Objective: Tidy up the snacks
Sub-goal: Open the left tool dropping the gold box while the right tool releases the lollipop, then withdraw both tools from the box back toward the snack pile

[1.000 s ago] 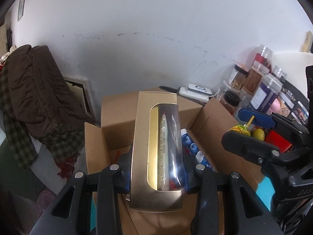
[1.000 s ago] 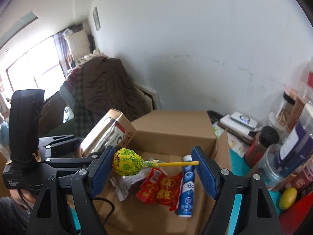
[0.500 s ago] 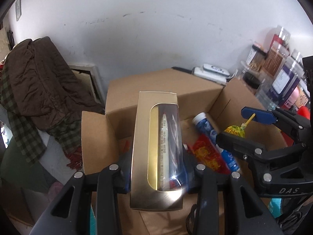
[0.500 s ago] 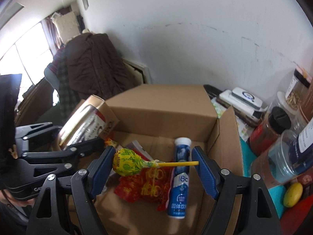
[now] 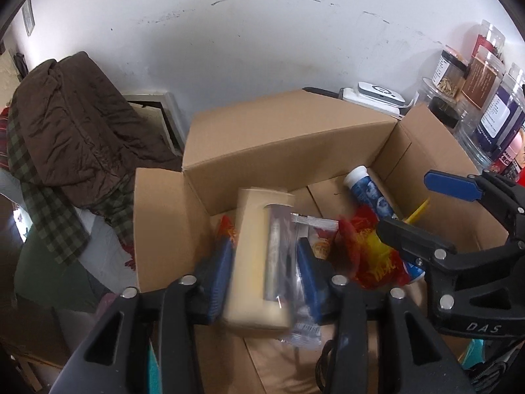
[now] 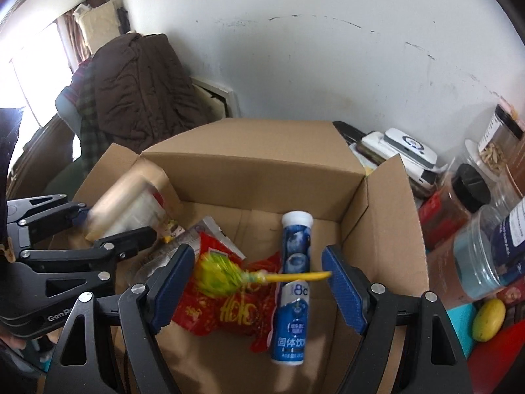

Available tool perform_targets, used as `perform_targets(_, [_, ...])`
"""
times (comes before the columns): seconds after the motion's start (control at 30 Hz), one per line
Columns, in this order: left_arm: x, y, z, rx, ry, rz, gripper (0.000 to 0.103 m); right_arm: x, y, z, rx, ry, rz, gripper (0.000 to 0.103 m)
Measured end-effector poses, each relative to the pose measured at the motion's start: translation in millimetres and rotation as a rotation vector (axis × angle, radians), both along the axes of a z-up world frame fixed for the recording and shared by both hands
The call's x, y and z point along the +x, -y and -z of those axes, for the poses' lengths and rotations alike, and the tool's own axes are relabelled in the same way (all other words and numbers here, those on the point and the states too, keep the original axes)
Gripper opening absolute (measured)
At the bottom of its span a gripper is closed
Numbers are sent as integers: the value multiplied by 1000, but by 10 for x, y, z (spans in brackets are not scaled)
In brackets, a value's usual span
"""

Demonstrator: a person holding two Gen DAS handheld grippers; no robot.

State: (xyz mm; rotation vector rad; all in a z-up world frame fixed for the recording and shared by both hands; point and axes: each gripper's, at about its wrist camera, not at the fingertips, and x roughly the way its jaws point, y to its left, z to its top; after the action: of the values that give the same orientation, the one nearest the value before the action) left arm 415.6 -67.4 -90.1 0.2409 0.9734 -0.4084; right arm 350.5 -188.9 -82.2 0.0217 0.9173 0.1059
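Letting go with my left gripper (image 5: 262,269) right now: the jaws have just been opening, and the gold window box (image 5: 254,262) that was clamped tight half a second ago sits loose between the pads, blurred, tipping down into the cardboard box (image 5: 288,144). So that one's basically delivered, landing at the left side of the cardboard box on top of a clear-wrapped snack bar (image 5: 311,239).

My right gripper (image 6: 257,279) is spread wide with the yellow-green lollipop (image 6: 218,274) spanning it, candy head against the left pad and stick tip at the right pad. It looks blurred and slightly tilted, so I can't tell whether it's really still pinched or already slipping. It hangs low inside the cardboard box, just over the red snack bag (image 6: 229,308) and the blue tablet tube (image 6: 293,279) lying on the floor of it.

Compared with a second ago, both grippers have dropped from above the rim to down inside. Outside the cardboard box, to its right, a yellow lemon-shaped thing (image 6: 489,318) and the jars (image 6: 485,262) are waiting, so I reckon there's more sorting to do.
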Motion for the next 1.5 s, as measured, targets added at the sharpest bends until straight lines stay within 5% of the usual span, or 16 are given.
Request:
perform_targets(0.1, [-25, -13, -53, 18, 42, -23, 60, -6, -2, -8, -11, -6, 9, 84])
perform_targets(0.63, [-319, -114, -624, -36, 155, -53, 61, -322, 5, -524, -39, 104, 25, 86])
perform_targets(1.37, [-1557, -415, -1741, -159, 404, -23, 61, -1543, -200, -1666, -67, 389, 30, 86])
perform_targets(1.5, [-1822, -471, -1847, -180, 443, -9, 76, -1845, -242, -1754, -67, 424, 31, 86])
